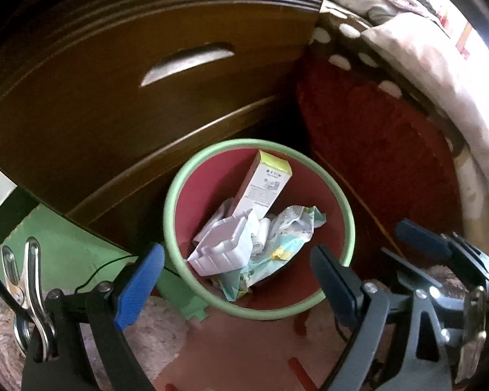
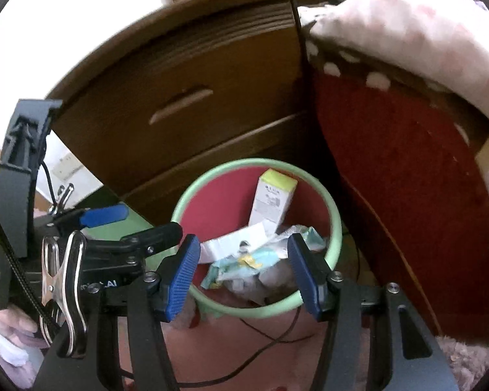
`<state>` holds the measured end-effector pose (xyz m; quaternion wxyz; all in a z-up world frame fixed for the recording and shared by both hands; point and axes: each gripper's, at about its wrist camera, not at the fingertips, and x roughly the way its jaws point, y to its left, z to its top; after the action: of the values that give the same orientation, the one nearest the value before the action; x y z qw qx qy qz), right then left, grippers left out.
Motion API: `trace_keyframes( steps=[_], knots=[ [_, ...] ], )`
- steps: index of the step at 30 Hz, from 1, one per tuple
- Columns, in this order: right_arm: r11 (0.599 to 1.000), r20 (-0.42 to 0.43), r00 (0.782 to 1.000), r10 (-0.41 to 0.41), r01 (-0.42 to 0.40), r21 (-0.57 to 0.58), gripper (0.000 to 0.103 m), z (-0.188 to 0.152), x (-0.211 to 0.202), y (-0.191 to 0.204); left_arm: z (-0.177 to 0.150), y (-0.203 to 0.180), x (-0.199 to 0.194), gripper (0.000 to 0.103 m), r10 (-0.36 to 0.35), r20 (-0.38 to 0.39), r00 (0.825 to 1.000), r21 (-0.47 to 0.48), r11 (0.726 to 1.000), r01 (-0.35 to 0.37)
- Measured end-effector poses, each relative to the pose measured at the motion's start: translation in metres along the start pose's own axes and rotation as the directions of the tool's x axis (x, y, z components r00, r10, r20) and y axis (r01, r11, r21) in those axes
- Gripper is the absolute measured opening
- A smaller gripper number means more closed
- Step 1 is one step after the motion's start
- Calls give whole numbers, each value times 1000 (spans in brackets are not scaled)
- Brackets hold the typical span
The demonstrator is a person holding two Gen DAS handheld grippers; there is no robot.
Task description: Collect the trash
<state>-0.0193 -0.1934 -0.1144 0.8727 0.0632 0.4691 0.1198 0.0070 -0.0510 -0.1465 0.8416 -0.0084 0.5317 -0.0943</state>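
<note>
Bin (image 1: 176, 195) floor hidden under trash. Box (image 1: 260, 185) print too small to read; its lower end buried in wrappers (image 1: 277, 238). Bedding (image 2: 407, 32) blurred, cut by frame edge. Right gripper (image 1: 440, 244) partly cut off at left view's edge.

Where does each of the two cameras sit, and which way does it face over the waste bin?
Left wrist: on the left gripper, aimed steeply down into the bin; its open blue-padded fingers show, with the right gripper at lower right.
Right wrist: on the right gripper, aimed down at the bin; its open fingers show, with the left gripper at left.
Shared: bin, white box, wooden drawer unit, red cushion.
</note>
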Motion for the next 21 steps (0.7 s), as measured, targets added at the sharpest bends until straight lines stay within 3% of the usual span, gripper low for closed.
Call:
trace_keyframes(
  steps=[21],
  knots=[
    [1000,-17,1000,8,-8,25,57,-2,4,-5,0,-2,9,93,12,-41,999,-6,1000,-12]
  ],
)
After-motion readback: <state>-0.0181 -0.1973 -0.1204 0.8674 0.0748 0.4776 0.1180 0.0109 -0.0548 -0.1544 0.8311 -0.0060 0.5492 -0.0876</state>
